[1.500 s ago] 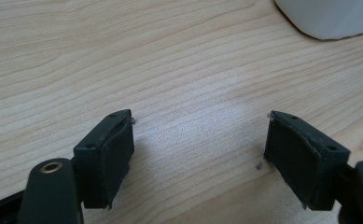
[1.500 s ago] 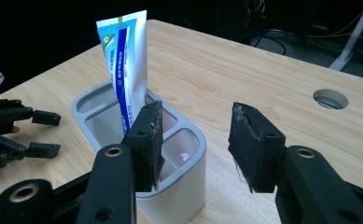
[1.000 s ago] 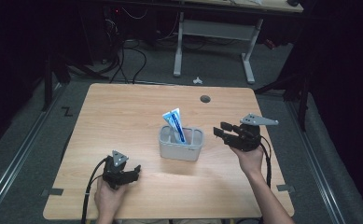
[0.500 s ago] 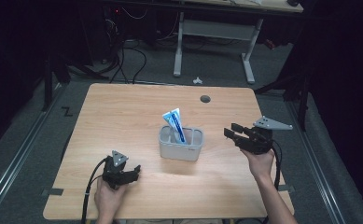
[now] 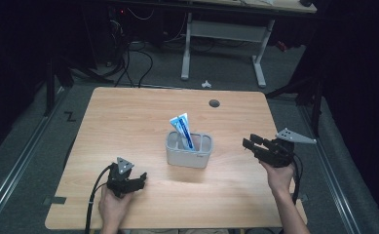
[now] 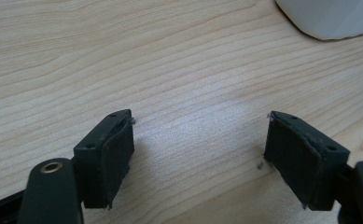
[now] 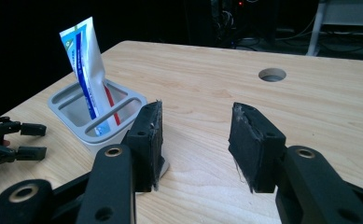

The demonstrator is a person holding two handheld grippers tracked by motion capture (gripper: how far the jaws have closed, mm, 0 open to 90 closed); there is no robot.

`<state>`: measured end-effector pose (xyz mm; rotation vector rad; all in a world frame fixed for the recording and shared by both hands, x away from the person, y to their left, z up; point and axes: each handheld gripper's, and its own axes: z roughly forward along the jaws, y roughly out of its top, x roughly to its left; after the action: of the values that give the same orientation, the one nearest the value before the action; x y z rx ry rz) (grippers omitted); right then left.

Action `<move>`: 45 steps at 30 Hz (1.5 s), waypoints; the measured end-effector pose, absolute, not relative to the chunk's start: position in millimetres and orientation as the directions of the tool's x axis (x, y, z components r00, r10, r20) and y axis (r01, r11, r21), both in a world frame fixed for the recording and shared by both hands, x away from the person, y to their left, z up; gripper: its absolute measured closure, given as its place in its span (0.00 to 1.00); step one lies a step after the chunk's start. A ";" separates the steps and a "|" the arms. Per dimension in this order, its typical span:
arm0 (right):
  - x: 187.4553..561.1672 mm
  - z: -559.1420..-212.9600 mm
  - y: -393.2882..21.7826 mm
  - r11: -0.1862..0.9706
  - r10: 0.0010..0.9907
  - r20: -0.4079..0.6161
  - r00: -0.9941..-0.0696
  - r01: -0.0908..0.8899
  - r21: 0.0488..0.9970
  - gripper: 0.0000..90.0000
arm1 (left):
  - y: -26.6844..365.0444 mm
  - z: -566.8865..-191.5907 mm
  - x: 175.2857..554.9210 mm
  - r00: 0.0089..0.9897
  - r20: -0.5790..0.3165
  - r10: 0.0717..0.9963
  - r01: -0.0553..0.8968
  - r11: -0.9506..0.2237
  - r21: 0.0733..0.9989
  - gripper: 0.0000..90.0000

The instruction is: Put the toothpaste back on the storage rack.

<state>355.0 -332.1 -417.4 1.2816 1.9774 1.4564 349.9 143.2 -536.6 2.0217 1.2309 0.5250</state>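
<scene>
Both tools empty, jaws wide: left tool (image 5: 139, 179) lower left, right tool (image 5: 249, 144) mid-right. I risk tipping holder (image 5: 189, 149), toothpaste (image 5: 183, 127) leaning.

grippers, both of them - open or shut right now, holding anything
Left gripper: open, jaws wide apart over bare table, holding nothing.
Right gripper: open, holding nothing.
</scene>
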 end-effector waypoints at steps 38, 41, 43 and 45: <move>333.4 -466.8 -361.2 -0.037 0.855 0.305 -0.419 0.538 0.842 0.60 | 143.2 -536.6 349.7 0.469 -0.017 0.883 0.599 -0.303 0.741 0.27; 332.7 -471.5 -361.0 -0.037 0.854 0.310 -0.418 0.546 0.837 0.60 | 143.2 -536.6 349.7 0.469 -0.017 0.883 0.599 -0.303 0.741 0.27; 332.4 -475.2 -361.7 -0.044 0.854 0.319 -0.411 0.554 0.831 0.59 | 143.2 -536.6 349.7 0.469 -0.018 0.883 0.599 -0.303 0.741 0.27; 332.2 -478.6 -362.0 -0.054 0.853 0.331 -0.403 0.564 0.824 0.59 | 143.2 -536.6 349.7 0.469 -0.017 0.883 0.599 -0.303 0.741 0.27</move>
<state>332.2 -362.0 -478.6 1.5185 1.9373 1.4383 349.7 143.2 -536.6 2.0229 1.2269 0.5232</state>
